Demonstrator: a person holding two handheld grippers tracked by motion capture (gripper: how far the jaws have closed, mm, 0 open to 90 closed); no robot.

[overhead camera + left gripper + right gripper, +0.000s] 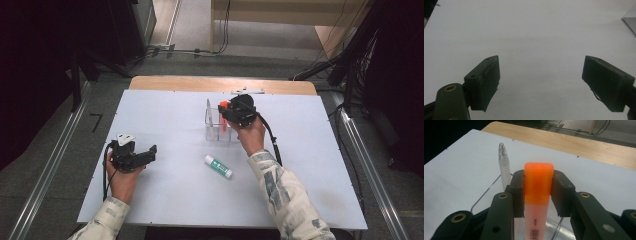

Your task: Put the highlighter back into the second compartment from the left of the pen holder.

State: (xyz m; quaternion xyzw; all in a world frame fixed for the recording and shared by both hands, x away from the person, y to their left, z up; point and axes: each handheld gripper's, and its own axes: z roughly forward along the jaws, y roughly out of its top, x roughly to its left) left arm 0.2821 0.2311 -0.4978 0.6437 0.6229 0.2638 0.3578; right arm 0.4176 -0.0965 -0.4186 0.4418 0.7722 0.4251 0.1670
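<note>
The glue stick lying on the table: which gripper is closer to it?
The right gripper, up over the clear holder just beyond the glue stick, clamping an orange highlighter. The left gripper sits farther off, to its left.

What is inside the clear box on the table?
A frosted pen stands upright in the clear box. The right gripper holds an orange highlighter over it; the highlighter's lower end is hidden by the gripper.

A white sheet covers the surface (165, 120), leaving a strip of bare wood along its far edge. A clear plastic holder (214, 125) stands on it near the middle, and a glue stick (218, 166) lies flat just in front of the holder, on the near side.
</note>
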